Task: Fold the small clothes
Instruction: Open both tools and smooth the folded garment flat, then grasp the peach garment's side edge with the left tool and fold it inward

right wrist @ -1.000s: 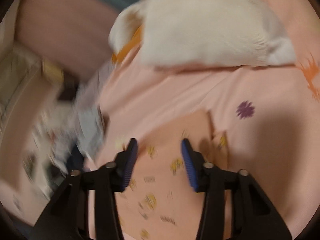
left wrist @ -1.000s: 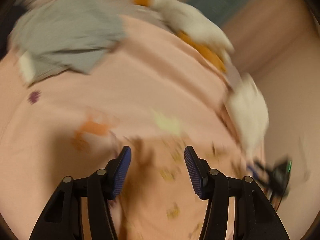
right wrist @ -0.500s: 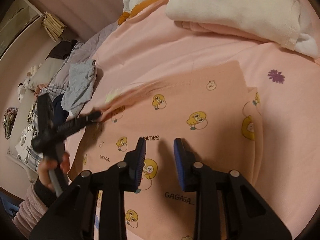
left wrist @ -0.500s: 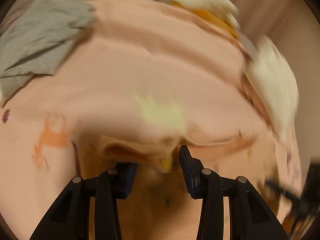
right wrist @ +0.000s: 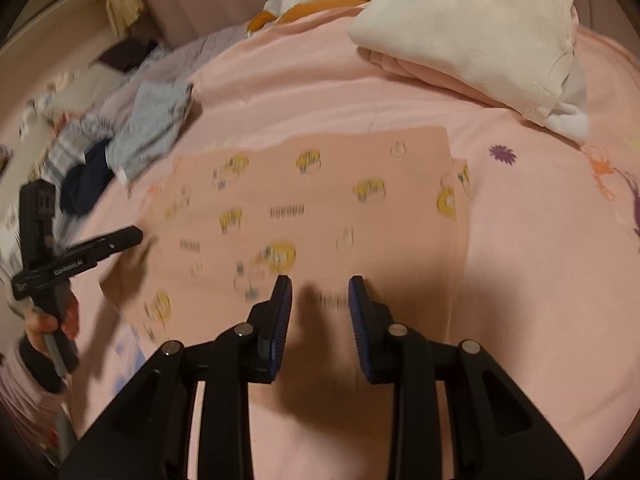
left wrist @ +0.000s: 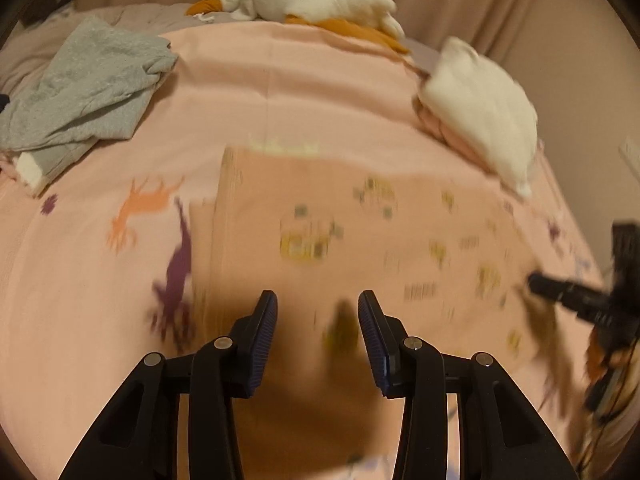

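A peach garment with yellow duck prints (left wrist: pixel 360 240) lies flat on the pink bedsheet (left wrist: pixel 280 92); it also shows in the right wrist view (right wrist: pixel 320 200). My left gripper (left wrist: pixel 318 316) is open and empty, just above the garment's near part. My right gripper (right wrist: pixel 320 300) is open and empty, over the garment's near edge. The left gripper also shows in the right wrist view (right wrist: pixel 124 238), at the garment's left edge. The right gripper shows blurred in the left wrist view (left wrist: pixel 560 288), at the garment's right side.
A folded white and pink pile (right wrist: pixel 472 32) lies behind the garment. A grey garment (left wrist: pixel 88 84) lies at the back left. A white and orange plush (left wrist: pixel 312 0) rests at the head of the bed. Crumpled clothes (right wrist: pixel 132 136) lie left of the sheet.
The left gripper held a raised edge of the duck garment half a second ago; it has opened and the garment now lies flat. Both grippers have drawn back slightly.
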A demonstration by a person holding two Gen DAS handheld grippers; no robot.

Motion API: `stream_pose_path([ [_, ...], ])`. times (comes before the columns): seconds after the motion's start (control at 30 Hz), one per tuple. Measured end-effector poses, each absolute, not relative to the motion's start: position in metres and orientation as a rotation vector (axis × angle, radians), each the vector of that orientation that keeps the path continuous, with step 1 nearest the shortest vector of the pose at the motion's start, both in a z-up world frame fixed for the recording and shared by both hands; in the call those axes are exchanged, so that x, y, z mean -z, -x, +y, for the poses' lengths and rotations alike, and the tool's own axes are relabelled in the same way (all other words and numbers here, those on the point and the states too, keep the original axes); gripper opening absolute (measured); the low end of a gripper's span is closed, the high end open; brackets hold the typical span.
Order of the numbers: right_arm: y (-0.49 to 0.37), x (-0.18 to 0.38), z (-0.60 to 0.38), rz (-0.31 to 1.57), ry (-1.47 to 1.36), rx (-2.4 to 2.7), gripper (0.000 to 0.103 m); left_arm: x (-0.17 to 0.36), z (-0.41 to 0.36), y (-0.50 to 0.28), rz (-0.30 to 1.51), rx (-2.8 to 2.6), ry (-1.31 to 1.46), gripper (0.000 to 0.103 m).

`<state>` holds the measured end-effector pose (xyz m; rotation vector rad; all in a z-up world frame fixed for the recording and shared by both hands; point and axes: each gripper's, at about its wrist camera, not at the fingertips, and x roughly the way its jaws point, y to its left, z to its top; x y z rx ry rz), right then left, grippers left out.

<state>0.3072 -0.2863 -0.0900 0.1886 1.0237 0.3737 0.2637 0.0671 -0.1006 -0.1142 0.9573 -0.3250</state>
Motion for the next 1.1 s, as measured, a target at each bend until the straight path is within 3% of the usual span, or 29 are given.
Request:
stream_pose_path([
  [0.13,-0.282,0.104,-0.279,1.062,-0.055,-0.338,0.025,0.123,0.072,-0.24,0.988,0.329,0.116,0.042],
  [0.37,-0.255,0.101,-0.285,1.077,0.009,-0.342,0.029,0.108,0.097,-0.205,0.975,0.358,0.222,0.044],
  [0.4,-0.255,0.096,-0.286,1.067,-0.004,-0.35,0.03,0.105,0.103,-0.203,0.97,0.356,0.249,0.048],
  [0.47,-0.256,0.086,-0.285,1.037,-0.038,-0.371,0.037,0.102,0.118,-0.205,0.96,0.335,0.324,0.074],
  [0.5,-0.257,0.082,-0.284,1.025,-0.066,-0.386,0.04,0.103,0.123,-0.207,0.957,0.32,0.355,0.076],
  [0.83,-0.333,0.09,-0.233,1.019,-0.308,-0.477,0.042,0.132,0.144,-0.273,1.021,0.406,0.718,0.076],
  [1.0,-0.374,0.103,-0.207,1.05,-0.331,-0.434,0.034,0.133,0.126,-0.297,1.056,0.437,0.686,0.074],
  [1.1,-0.398,0.109,-0.19,1.051,-0.313,-0.402,0.024,0.133,0.115,-0.303,1.085,0.408,0.605,0.046],
])
